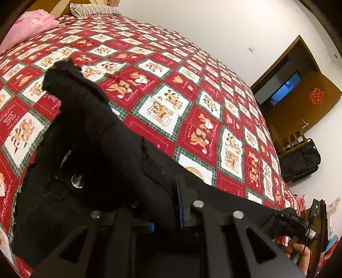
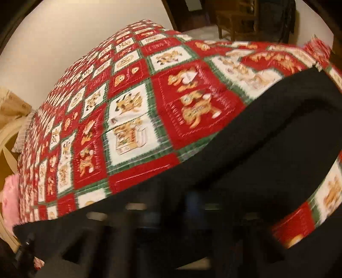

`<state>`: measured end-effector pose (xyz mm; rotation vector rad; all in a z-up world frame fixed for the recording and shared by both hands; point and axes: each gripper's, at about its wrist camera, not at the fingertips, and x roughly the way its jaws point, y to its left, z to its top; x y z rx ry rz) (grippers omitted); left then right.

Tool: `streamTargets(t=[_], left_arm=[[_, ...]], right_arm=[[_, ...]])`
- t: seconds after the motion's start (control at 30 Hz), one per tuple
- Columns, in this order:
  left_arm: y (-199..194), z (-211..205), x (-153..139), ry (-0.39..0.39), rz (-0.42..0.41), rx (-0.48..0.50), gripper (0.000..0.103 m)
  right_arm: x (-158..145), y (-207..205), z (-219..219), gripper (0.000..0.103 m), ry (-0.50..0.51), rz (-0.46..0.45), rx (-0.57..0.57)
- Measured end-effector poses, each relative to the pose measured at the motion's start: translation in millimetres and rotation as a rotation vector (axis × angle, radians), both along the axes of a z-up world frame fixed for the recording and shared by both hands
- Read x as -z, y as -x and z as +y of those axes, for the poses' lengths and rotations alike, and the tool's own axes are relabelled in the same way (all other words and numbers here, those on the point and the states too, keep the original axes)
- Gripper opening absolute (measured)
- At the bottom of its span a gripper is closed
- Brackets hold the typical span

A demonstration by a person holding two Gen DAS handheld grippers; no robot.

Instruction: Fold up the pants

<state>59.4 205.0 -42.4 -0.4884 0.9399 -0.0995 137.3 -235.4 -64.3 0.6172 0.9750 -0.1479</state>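
Observation:
Black pants (image 1: 89,136) lie on a bed with a red, white and green patchwork quilt (image 1: 171,89). In the left wrist view my left gripper (image 1: 149,213) is shut on the waistband near a metal button (image 1: 76,181), and bunched fabric rises over the fingers. In the right wrist view the pants (image 2: 245,149) drape as a black band over my right gripper (image 2: 171,209). That view is blurred. The fingers are hidden under the cloth and appear closed on it.
A pink pillow (image 1: 27,25) and a striped pillow (image 1: 94,9) lie at the head of the bed. A brown door (image 1: 299,89), a wooden chair (image 1: 292,139) and a black bag (image 1: 301,160) stand beyond the bed's far side.

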Motion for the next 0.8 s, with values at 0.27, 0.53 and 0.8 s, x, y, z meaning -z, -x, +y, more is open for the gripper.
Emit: streamTargets(t=[0.27, 0.53, 0.8], left_arm=[[18.9, 5.8, -20.6, 0.035, -0.044, 0.02, 0.016], [87.5, 27.0, -27.9, 0.053, -0.089, 0.05, 0.016], [130.8, 35.6, 7.3, 0.017, -0.054, 0.054, 0.016]], right_arm=[[-43.9, 71.5, -29.6, 0.004, -0.181, -0.304, -0.089], [-53.1, 203.4, -18.2, 0.004, -0.2, -0.406, -0.161], [-12.1, 247.7, 10.0, 0.004, -0.058, -0.325, -0.22]])
